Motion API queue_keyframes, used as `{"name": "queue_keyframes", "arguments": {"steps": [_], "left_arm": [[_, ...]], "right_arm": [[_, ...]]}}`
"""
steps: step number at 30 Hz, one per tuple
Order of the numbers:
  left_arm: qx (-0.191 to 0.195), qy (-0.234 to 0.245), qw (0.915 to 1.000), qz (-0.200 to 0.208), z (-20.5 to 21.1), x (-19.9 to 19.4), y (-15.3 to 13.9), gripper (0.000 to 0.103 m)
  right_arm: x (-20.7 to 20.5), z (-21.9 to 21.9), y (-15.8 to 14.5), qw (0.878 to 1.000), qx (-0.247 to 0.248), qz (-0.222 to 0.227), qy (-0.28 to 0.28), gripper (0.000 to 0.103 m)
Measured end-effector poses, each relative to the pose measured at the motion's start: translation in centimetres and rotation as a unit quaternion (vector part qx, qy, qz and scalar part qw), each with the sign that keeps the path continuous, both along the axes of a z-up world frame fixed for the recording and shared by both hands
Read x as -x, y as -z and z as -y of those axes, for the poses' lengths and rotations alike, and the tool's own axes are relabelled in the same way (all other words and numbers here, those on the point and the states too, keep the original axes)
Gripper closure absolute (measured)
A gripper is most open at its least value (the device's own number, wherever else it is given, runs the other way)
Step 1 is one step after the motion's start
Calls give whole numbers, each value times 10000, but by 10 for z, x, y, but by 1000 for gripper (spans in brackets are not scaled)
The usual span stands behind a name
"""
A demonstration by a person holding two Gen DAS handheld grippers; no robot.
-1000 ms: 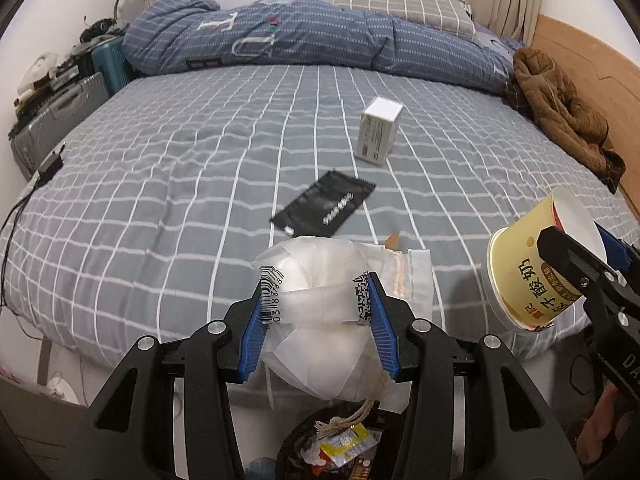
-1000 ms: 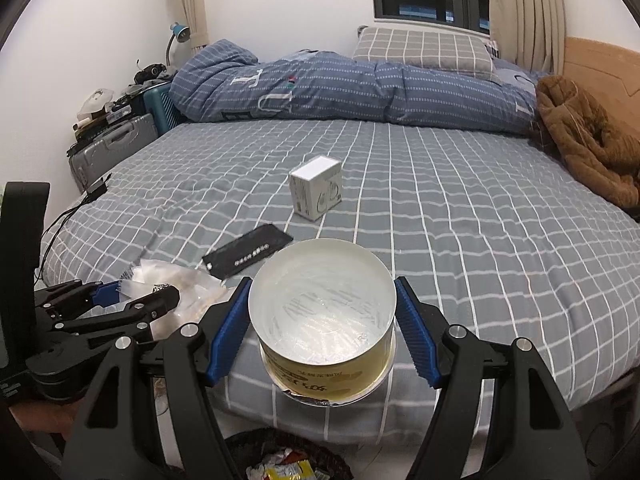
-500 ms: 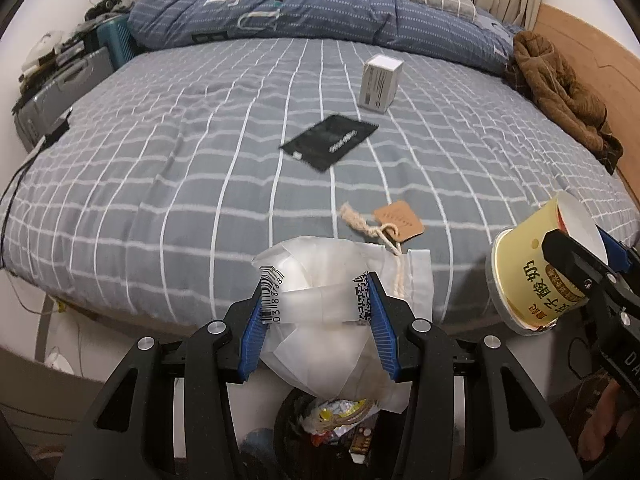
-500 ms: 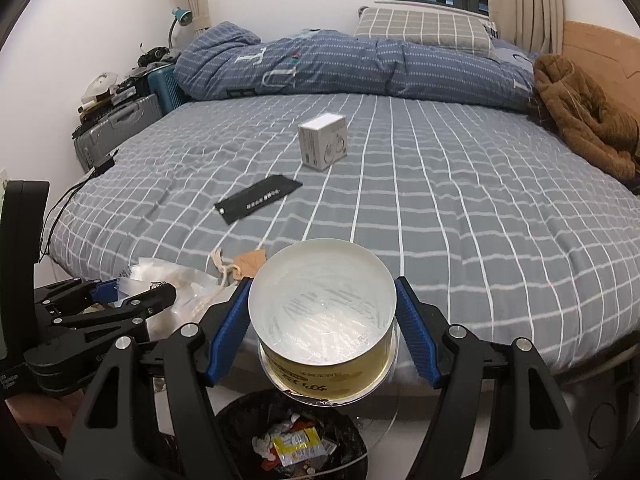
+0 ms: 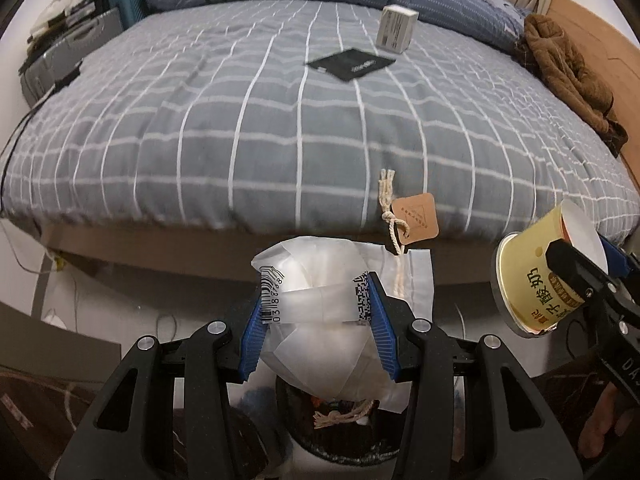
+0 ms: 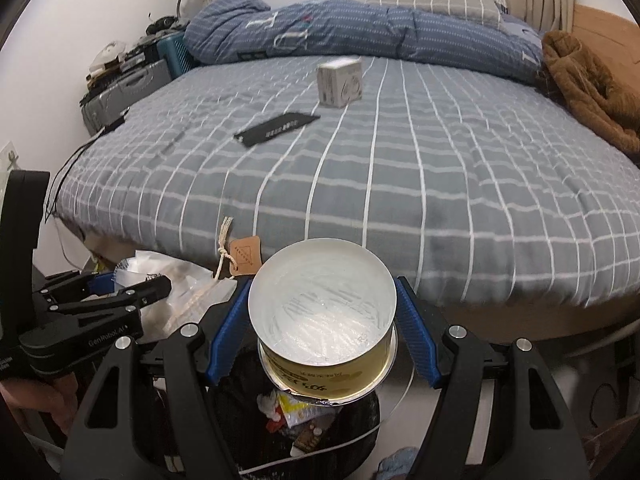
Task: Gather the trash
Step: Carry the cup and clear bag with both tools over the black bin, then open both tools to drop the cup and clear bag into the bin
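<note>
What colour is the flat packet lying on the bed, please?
Black, with small pale lettering; the flat packet shows best in the left wrist view.

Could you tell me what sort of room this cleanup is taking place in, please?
It looks like a bedroom in a home. A large bed with a grey checked sheet fills the view, with a rumpled blue duvet and a pillow at its head, and a small trash bin on the floor beside it.

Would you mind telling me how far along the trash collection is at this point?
Done: the bin already holds wrappers. In hand: left gripper clamps a crumpled plastic bag, right gripper a yogurt cup, both above the bin. Left on the bed: black packet, white box, paper tag.
</note>
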State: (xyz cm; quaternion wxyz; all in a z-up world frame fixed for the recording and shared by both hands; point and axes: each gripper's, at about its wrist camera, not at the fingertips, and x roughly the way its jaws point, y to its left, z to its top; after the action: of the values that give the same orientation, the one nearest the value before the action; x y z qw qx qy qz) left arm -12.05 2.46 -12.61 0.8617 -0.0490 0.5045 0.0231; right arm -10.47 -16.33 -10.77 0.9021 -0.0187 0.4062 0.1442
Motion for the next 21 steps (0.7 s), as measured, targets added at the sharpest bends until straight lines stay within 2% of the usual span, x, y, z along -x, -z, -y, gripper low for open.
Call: {"name": "queue_keyframes", "arguments": {"steps": [14, 21], "left_arm": [[-80, 49, 9983, -583, -4, 26, 46, 57], [-105, -35, 9974, -710, -14, 31, 58, 57]], "right_arm": [[18, -2, 53, 9969, 94, -761, -167, 36], [17, -18, 70, 9934, 85, -1046, -455, 35]]}}
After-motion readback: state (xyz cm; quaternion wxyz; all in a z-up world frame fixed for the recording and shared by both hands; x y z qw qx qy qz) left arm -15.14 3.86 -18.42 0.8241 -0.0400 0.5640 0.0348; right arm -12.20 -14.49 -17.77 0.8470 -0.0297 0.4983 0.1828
